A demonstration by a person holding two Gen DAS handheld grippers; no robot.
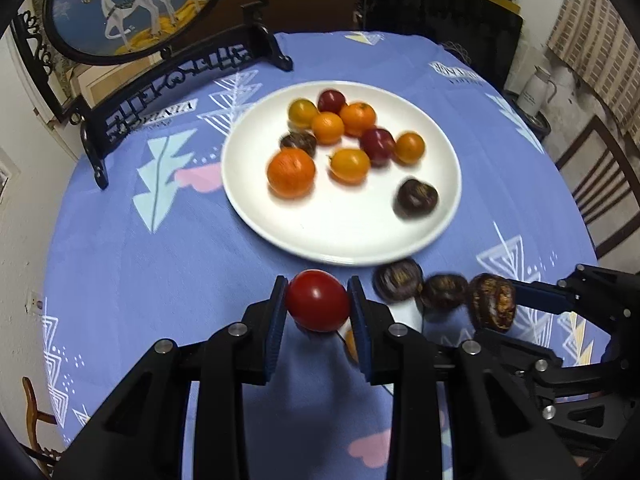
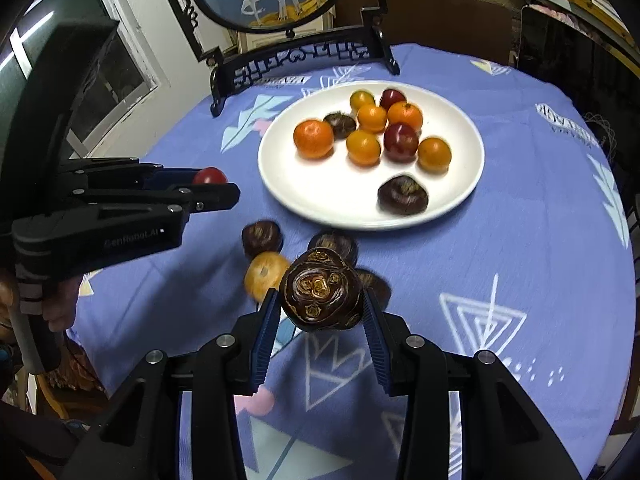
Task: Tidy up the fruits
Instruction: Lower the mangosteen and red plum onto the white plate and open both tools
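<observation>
My left gripper [image 1: 318, 300] is shut on a red tomato [image 1: 318, 301], held above the blue cloth in front of the white plate [image 1: 360, 236]. That tomato [image 2: 210, 176] and the left gripper [image 2: 212, 188] also show at the left of the right wrist view. My right gripper [image 2: 320, 300] is shut on a dark brown water chestnut [image 2: 320, 296], seen in the left wrist view as a chestnut [image 1: 491, 302] at the right. The plate [image 2: 332, 196] holds several oranges, red tomatoes and dark chestnuts. Loose chestnuts [image 2: 262, 237] and an orange fruit [image 2: 264, 274] lie on the cloth below my grippers.
A black carved stand with a round deer picture [image 1: 132, 4] rises at the table's far left. A wooden chair [image 1: 600, 184] stands to the right, and a white jug [image 1: 538, 90] sits beyond the table edge. A hand [image 2: 60, 304] holds the left gripper's handle.
</observation>
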